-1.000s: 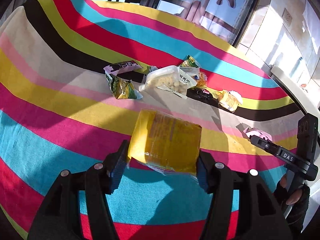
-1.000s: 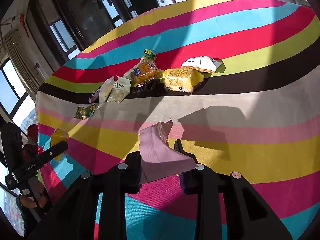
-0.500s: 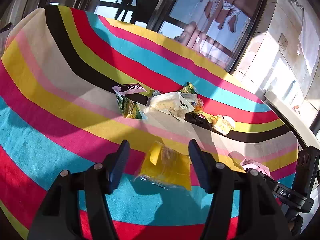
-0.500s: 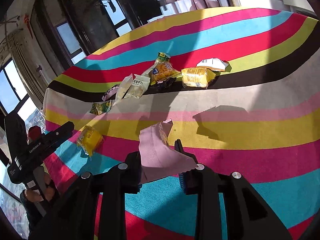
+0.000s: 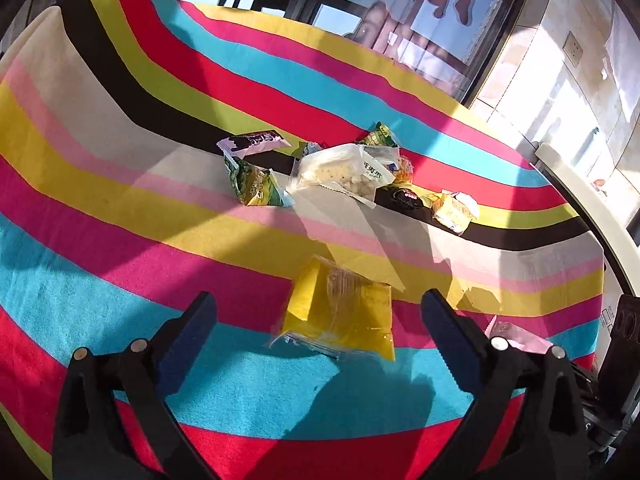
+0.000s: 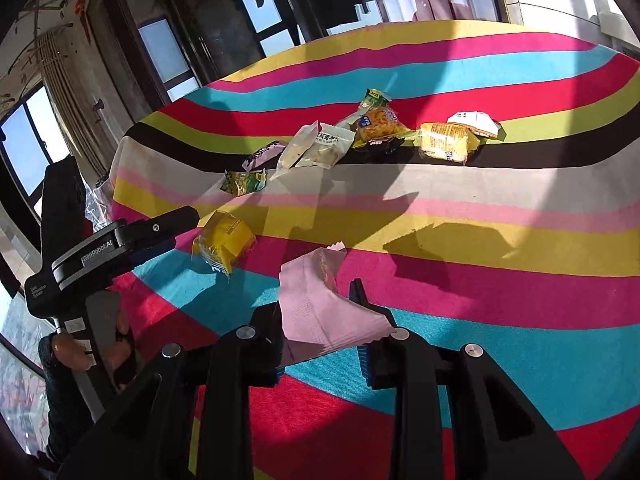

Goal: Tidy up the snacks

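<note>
From the left wrist, I saw my left gripper (image 5: 318, 322), jaws just opened wide, with the yellow snack packet (image 5: 340, 320) lying loose between them on the striped rug (image 5: 100, 216). It looked light, crinkly and slippery, best pinched across its sides.

From the right wrist, my right gripper (image 6: 318, 334) clamped a soft pink packet (image 6: 320, 308) by its near edge.

snack packet (image 5: 340, 312) on rug (image 5: 100, 300), before claw | snack pile (image 5: 344, 172) behind it
</note>
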`<state>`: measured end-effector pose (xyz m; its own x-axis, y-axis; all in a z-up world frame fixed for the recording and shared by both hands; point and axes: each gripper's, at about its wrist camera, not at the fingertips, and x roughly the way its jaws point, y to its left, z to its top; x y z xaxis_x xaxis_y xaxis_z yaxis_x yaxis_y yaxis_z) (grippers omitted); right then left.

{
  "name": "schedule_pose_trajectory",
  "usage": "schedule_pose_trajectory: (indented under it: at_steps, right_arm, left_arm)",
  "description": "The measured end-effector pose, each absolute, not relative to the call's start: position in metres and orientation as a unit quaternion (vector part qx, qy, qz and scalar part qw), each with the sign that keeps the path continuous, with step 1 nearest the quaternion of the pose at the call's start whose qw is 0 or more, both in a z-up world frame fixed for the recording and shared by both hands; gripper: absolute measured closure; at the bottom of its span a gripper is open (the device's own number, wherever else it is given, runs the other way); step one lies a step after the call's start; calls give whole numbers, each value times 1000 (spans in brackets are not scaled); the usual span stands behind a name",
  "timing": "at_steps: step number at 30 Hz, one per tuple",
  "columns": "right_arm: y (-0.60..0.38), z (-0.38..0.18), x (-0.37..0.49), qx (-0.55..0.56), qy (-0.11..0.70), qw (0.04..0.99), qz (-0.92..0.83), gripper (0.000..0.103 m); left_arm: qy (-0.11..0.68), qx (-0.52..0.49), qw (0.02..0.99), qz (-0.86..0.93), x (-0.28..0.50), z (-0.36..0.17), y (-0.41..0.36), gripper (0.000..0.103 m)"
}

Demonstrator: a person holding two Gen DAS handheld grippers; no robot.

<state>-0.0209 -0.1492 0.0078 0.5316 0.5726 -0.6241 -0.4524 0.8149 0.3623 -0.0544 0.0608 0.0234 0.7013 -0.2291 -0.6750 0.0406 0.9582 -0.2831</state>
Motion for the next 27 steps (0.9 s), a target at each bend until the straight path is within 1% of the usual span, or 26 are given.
schedule_pose_trajectory:
  at_steps: [3, 4, 5, 6, 8, 14, 20, 27]
  right_arm:
    - [-152, 9, -24, 80, 383, 872, 294, 74]
    - [-153, 11, -25, 80, 381, 873, 294, 74]
    - [-155, 13, -27, 81, 378, 874, 294, 74]
    - [-157, 15, -29, 81, 375, 876, 293, 74]
    - [-160, 20, -32, 82, 371, 877, 294, 74]
    - [-152, 24, -41, 74, 366, 875, 308, 74]
    - [-123, 21, -52, 55, 371, 864, 335, 74]
    - [-80, 25, -78, 5, 365, 851, 377, 74]
  left_arm:
    - [400, -43, 914, -57, -37, 18, 42, 1]
    - [413, -33, 908, -63, -32, 14, 39, 8]
    - [430, -24, 899, -76, -28, 10, 35, 22]
    - [443, -17, 892, -93, -28, 6, 32, 47]
    - [426, -15, 900, -95, -39, 10, 33, 48]
    - [381, -66, 919, -81, -87, 26, 65, 49]
    - [366, -82, 926, -52, -129, 33, 100, 49]
    - [341, -118, 932, -35, -183, 34, 145, 49]
